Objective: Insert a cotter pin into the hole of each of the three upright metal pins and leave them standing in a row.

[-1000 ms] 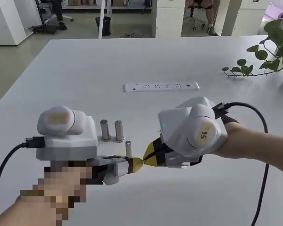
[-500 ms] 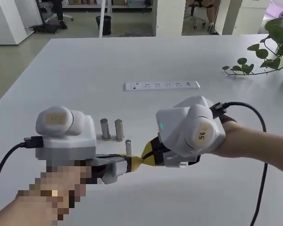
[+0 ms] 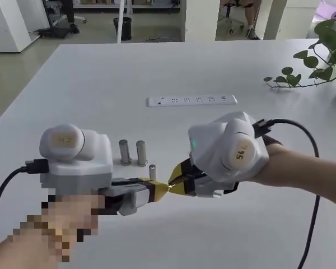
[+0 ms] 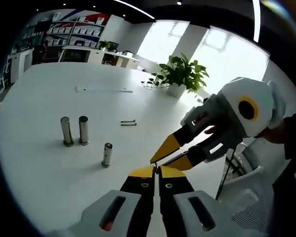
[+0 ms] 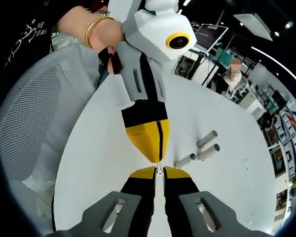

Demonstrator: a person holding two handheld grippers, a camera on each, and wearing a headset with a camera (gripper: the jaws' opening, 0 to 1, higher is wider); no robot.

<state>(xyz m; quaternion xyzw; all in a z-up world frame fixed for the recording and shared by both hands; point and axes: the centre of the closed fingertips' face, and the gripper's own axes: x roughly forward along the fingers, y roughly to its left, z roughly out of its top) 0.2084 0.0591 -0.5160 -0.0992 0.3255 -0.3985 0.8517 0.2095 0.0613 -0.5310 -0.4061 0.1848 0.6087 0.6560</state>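
Three short upright metal pins stand on the white table: two side by side (image 3: 124, 152) (image 3: 141, 153) and a third (image 3: 152, 171) nearer me; the left gripper view shows them too (image 4: 65, 131) (image 4: 83, 130) (image 4: 106, 155). My left gripper (image 3: 161, 191) and right gripper (image 3: 172, 188) meet tip to tip just right of the near pin, above the table. A thin silver cotter pin (image 5: 159, 169) bridges the two sets of yellow tips. Both grippers' jaws are closed on it. Two more cotter pins (image 4: 128, 122) lie flat on the table beyond the upright pins.
A white power strip (image 3: 191, 102) lies across the middle of the table. A trailing green plant (image 3: 313, 61) sits at the far right. Black cables run from both grippers. A grey mesh chair (image 5: 44, 123) stands beside the table.
The grippers stay tip to tip beside the near pin. The right gripper has rolled slightly and its tips have edged a little to the right.
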